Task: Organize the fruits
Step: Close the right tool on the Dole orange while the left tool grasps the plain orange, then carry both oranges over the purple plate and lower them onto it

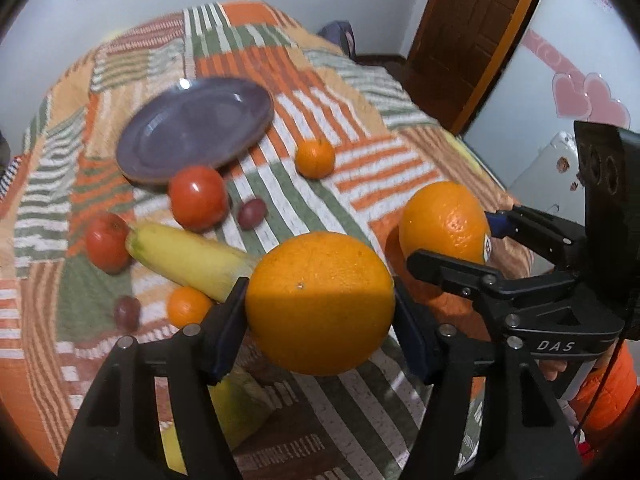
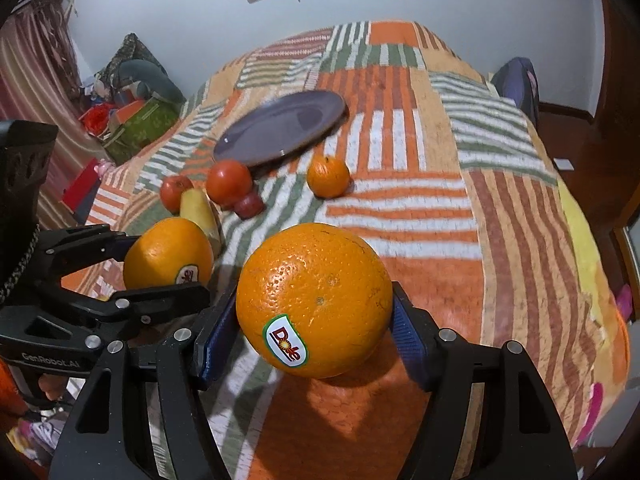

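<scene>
From my feed, past the fingers there's a bed [image 2: 500, 184] under an orange-green patchwork quilt, pale walls [image 2: 168, 16] behind, wooden door [image 1: 472, 40] off right, striped curtain [image 2: 36, 60] left.

Lighting: even indoor light, moderately bright, from above. Glare: small white highlights on the purple plate [image 1: 192, 128] and the nearer tomato [image 1: 198, 198]. Shadow: a hard-edged band darkens the lower half of the large orange [image 1: 320, 304]. Blur: soft over the bedspread [image 1: 360, 152]. Distortion: strong fisheye bending, black vignette at all corners.
</scene>
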The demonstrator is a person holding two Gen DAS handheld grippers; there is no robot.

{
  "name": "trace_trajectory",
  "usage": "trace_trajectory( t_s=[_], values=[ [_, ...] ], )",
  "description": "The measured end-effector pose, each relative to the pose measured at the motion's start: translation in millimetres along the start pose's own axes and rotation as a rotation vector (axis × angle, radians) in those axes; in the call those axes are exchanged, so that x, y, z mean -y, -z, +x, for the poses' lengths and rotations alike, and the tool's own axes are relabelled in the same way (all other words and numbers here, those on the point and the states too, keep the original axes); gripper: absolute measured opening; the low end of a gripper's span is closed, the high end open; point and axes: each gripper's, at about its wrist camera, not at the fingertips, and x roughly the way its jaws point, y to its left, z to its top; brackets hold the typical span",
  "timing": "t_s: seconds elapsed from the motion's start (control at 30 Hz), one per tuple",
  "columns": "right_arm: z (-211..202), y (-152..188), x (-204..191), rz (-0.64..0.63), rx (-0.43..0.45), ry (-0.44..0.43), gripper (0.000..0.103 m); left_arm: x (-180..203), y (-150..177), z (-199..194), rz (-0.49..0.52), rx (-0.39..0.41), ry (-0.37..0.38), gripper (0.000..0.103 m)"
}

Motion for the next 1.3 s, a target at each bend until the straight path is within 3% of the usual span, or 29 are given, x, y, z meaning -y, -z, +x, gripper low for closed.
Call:
trace_trajectory(
  t_s=[0.37,0.67,1.3],
  values=[
    [-14,-49,-23,-0.064,0.117,0.021,0.066,-44,-32,-54,-0.080,0.181,-0.075,0.067],
    [-14,-85,-37,-0.101,0.189,0.029,0.066,-89,-49,-74,-0.154,0.264,-0.125,0.067],
    [47,-142,-41,-0.141,0.203,0.044,0.066,-160,-101,-31,-0.186,0.274,-0.207,0.067]
  ],
)
